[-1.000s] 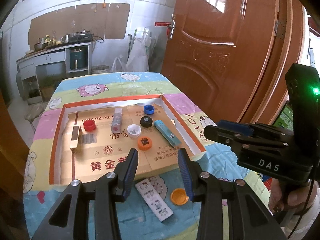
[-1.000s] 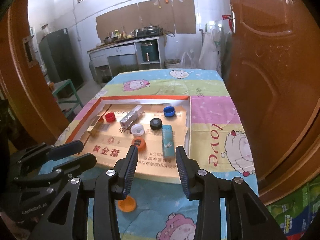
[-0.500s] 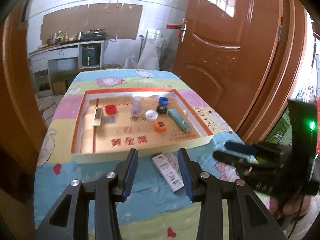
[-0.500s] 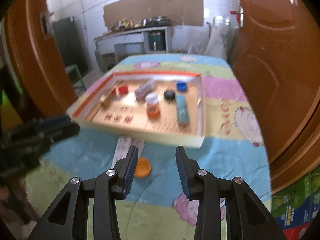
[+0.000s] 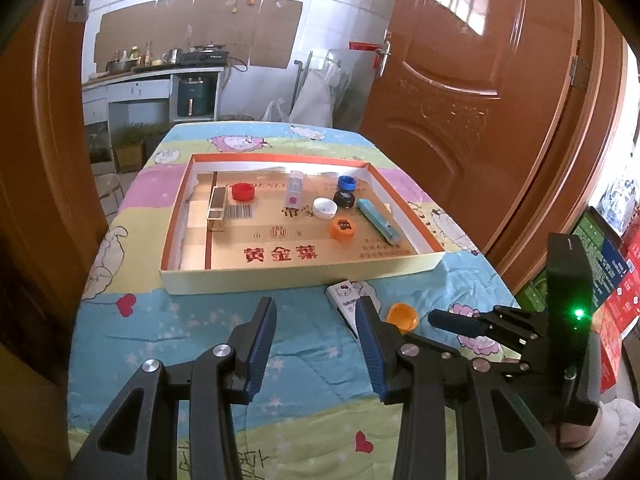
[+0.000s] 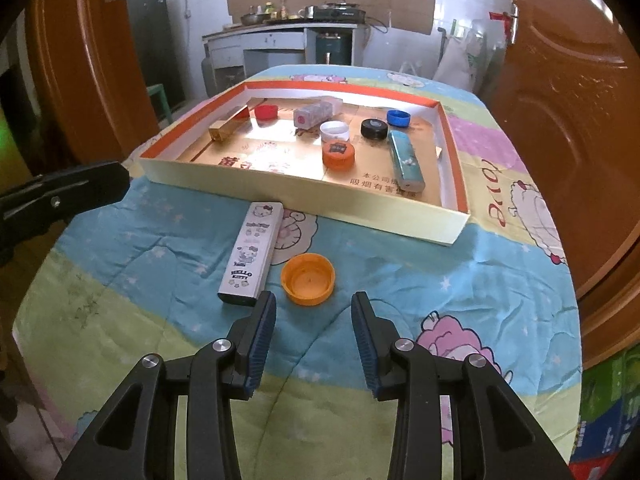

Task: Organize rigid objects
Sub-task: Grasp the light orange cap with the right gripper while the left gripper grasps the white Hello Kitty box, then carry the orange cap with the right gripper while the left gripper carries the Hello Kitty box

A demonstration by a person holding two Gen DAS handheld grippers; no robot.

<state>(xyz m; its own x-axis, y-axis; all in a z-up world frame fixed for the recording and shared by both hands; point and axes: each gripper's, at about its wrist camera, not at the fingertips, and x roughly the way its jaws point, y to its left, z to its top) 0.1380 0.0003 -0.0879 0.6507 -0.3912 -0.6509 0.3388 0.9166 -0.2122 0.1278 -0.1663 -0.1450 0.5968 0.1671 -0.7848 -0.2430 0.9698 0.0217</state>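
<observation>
orange cap (image 6: 307, 279): upturned, on cloth | white case (image 6: 252, 253): flat (just beside) | tray (image 6: 288, 190): 8 items

A lived-in home kitchen is shown. A gas stove (image 6: 340, 10) with pots and bottles is seen on a plain counter (image 6: 264, 34) along the white tiled back wall, where cardboard sheets (image 5: 200, 28) are fixed. Carved wooden doors (image 5: 460, 92) are seen at the sides, and the tabletop (image 6: 400, 264) is covered by a cartoon-printed quilt.

White box (image 6: 251, 254) reads "HELLO KITTY"; cloth (image 6: 496, 196) "love".
</observation>
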